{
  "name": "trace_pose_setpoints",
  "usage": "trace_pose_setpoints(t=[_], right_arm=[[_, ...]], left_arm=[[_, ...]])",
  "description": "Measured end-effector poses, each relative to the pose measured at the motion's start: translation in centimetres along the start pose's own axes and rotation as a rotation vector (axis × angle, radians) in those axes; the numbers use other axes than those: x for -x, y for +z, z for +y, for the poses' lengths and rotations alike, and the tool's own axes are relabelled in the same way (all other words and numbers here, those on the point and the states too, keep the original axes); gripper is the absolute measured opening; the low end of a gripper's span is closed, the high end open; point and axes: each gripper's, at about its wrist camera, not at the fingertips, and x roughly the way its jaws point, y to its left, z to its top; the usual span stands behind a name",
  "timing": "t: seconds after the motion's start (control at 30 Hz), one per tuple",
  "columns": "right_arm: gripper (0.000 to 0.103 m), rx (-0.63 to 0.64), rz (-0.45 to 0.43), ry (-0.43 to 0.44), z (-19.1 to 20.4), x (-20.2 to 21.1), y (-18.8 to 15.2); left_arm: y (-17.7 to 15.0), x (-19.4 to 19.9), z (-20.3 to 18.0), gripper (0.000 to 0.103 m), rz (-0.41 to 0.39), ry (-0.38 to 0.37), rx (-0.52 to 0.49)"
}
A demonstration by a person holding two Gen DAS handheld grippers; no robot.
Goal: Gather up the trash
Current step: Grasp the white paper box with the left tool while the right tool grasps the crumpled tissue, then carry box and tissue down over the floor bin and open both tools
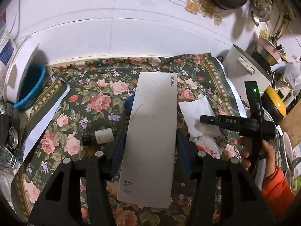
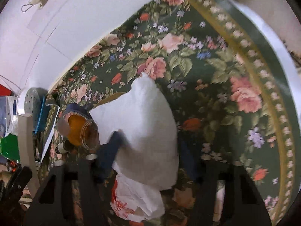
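A flat silver packet (image 1: 152,131) printed "TFOOD" stands lengthwise between the blue fingers of my left gripper (image 1: 151,143), which is shut on its sides above the floral tablecloth (image 1: 97,98). Right of it, my right gripper (image 1: 207,121) reaches down onto a crumpled white tissue (image 1: 195,109). In the right wrist view that tissue (image 2: 146,120) fills the gap of the right gripper (image 2: 148,143), with both blue fingers pressed against it. A white plastic bag with red print (image 2: 135,203) lies just beneath the tissue. A small white-labelled bottle (image 1: 102,135) lies left of the packet.
An open jar with orange contents (image 2: 82,131) lies on its side left of the tissue. A blue basket (image 1: 30,88) and metal strainers (image 1: 11,143) crowd the left edge. A white cooker (image 1: 244,66) and a yellow pot (image 1: 274,99) stand right. An orange sleeve (image 1: 276,186) shows at lower right.
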Motion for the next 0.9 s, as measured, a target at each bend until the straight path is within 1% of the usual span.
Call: trace_pose_setpoints(t=[0.03, 0.1, 0.17, 0.23, 0.3, 0.37, 0.53, 0.67, 0.8, 0.9], right_arm=[[0.031, 0.013, -0.008, 0.0, 0.3, 0.1, -0.1], [0.023, 0.045, -0.025, -0.01, 0.9, 0.6, -0.2], [0.013, 0.087, -0.062, -0.02, 1.8, 1.6, -0.4], [0.01, 0.123, -0.095, -0.029, 2.4, 2.9, -0.6], [0.009, 0.145, -0.122, -0.037, 2.8, 4.1, -0.7], [0.008, 0.157, -0.166, -0.025, 3.0, 6.3, -0.8], [0.008, 0.189, -0.241, 0.012, 2.7, 11.0, -1.4], [0.008, 0.234, -0.285, 0.029, 1.7, 14.6, -2.7], [0.008, 0.271, -0.309, 0.028, 0.3, 17.3, -4.6], [0.008, 0.302, -0.317, 0.042, -0.8, 19.5, -6.3]], left_arm=[[0.0, 0.0, -0.1, 0.052, -0.002, 0.003, 0.0], [0.1, 0.2, -0.4, 0.052, -0.004, 0.004, -0.002], [0.2, 0.3, -0.9, 0.052, -0.009, 0.01, -0.003], [0.2, 0.6, -1.5, 0.052, -0.016, 0.009, 0.001], [0.3, 1.1, -2.3, 0.052, -0.028, 0.006, 0.007], [0.3, 1.7, -3.2, 0.052, -0.041, 0.013, 0.008], [-0.4, 3.2, -5.6, 0.052, -0.075, 0.038, 0.02], [-2.0, 4.9, -7.8, 0.052, -0.11, 0.062, 0.053], [-4.2, 7.1, -10.1, 0.052, -0.15, 0.079, 0.104], [-6.0, 9.4, -12.2, 0.052, -0.19, 0.119, 0.116]])
